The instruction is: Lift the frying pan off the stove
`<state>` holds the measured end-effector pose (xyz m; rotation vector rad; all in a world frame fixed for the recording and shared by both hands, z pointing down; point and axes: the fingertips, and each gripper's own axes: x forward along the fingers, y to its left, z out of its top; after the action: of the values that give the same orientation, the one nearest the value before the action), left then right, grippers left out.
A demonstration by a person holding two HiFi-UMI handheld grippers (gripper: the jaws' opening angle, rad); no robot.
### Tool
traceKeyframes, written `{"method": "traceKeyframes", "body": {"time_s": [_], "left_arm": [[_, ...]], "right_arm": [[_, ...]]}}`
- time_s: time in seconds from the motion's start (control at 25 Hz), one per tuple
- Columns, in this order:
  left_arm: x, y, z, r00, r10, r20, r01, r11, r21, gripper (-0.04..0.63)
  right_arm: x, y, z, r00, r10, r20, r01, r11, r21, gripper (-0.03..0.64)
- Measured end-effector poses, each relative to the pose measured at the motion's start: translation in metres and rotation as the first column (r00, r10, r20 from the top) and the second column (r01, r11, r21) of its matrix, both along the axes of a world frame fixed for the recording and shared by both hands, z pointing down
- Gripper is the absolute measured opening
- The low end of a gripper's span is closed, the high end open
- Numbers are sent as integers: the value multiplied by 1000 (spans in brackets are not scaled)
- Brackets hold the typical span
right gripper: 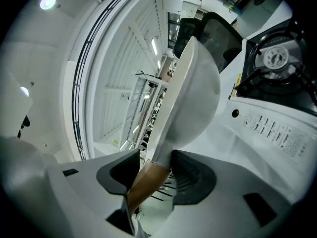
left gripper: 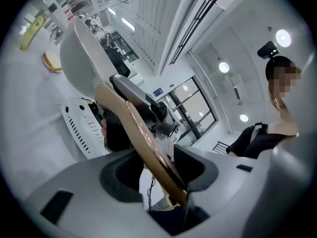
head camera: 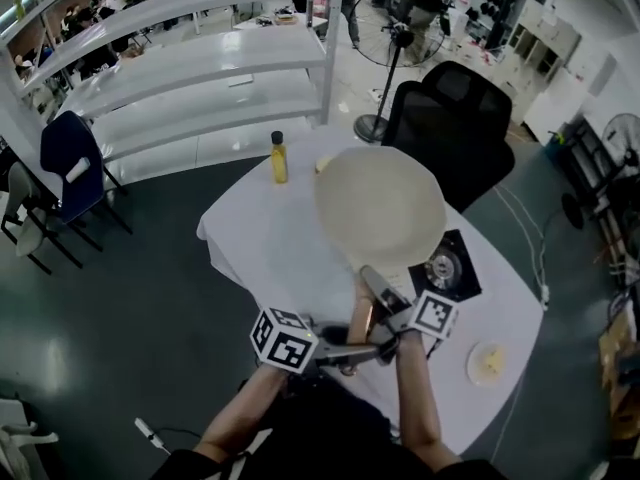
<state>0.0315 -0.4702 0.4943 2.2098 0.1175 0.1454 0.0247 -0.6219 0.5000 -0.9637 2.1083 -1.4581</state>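
A cream frying pan (head camera: 380, 208) hangs in the air over the white table (head camera: 270, 258), to the left of the black-topped stove (head camera: 447, 268) and clear of it. Its wooden handle (head camera: 362, 313) points toward me. My right gripper (head camera: 385, 303) is shut on the handle close to the pan. My left gripper (head camera: 350, 353) is shut on the handle's end. In the left gripper view the handle (left gripper: 143, 143) crosses slantwise between the jaws of the left gripper (left gripper: 158, 170). In the right gripper view the right gripper (right gripper: 153, 170) pinches the handle (right gripper: 146, 180) below the pan (right gripper: 193, 93), with the stove (right gripper: 277, 68) at the right.
A yellow bottle (head camera: 279, 157) stands at the table's far edge. A small plate (head camera: 488, 363) lies at the near right corner. A black chair (head camera: 450, 118) stands behind the table, white shelving (head camera: 200, 58) at the back left, a floor fan (head camera: 395, 38) beyond.
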Motion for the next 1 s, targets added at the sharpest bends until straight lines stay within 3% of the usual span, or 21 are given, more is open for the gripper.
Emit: {"method": "traceKeyframes", "body": {"time_s": [0.28, 0.64, 1.0], "left_arm": [[-34, -2, 0, 992, -125, 0, 125, 992, -6, 179], [-77, 5, 7, 965, -263, 11, 263, 965, 0, 183], [-109, 2, 3, 941, -338, 17, 338, 941, 7, 184]], "right_arm": [[-52, 0, 2, 993, -117, -11, 117, 993, -21, 199], [-114, 11, 11, 966, -259, -20, 259, 966, -2, 199], [-159, 12, 7, 942, -335, -10, 334, 942, -16, 199]]}}
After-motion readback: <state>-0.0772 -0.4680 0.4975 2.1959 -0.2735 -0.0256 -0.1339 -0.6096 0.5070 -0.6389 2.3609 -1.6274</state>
